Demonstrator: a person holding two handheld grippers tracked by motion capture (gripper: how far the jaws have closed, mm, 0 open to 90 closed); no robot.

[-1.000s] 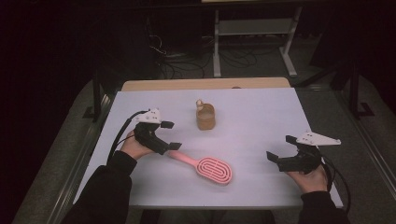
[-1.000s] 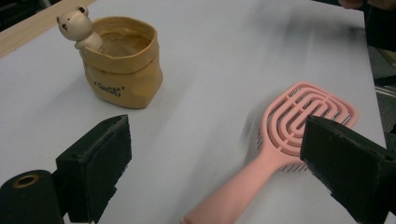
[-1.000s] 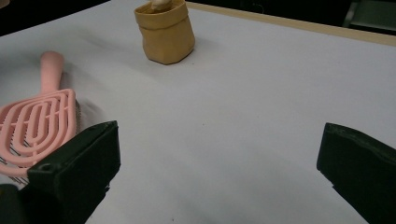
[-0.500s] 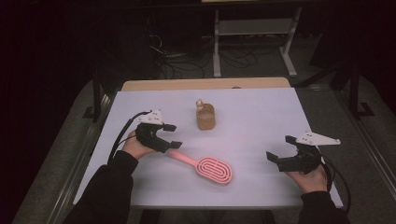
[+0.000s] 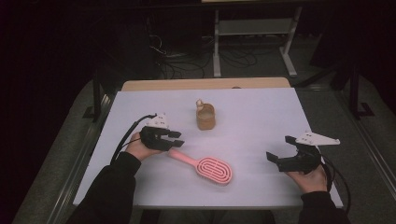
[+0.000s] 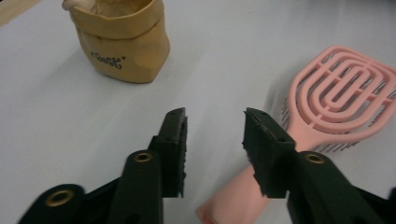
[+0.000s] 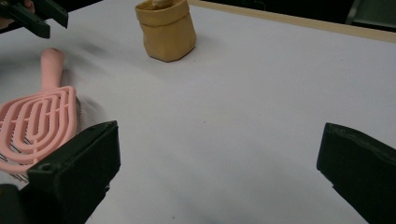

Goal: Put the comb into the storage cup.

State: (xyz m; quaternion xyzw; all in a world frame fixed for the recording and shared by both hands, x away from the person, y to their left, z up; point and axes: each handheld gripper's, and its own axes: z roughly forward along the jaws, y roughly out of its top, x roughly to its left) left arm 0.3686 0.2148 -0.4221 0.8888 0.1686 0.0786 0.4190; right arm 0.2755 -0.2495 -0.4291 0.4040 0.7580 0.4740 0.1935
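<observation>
Dark all round, with cables and a metal frame on the floor behind, and only the white table [image 5: 261,116] lit. On it lie a pink brush [image 5: 205,166], near the person's edge, and a small tan bag [image 5: 205,116] standing upright farther back, well apart from the brush.

The left gripper [image 5: 177,138] hangs just over the tip of the brush handle [image 6: 233,200], its jaws parted with a modest gap between them. From its own view the handle end sits low and off toward one jaw rather than squarely in the gap, so I'd say the grip is not yet lined up. The right gripper [image 5: 280,151] is held well off to the side, jaws spread wide, holding nothing, over bare table.

What worries me is that offset. If the jaws close from where they are, one pad may land on top of the handle and push it down or skid it sideways, instead of pinching it. The handle looks smooth and rounded, and the heavy head [image 6: 338,93] is at the far end, so a pinch at the very tip could let the brush swing or slip out when lifted. A sideways shove might also slide it toward the table edge.
</observation>
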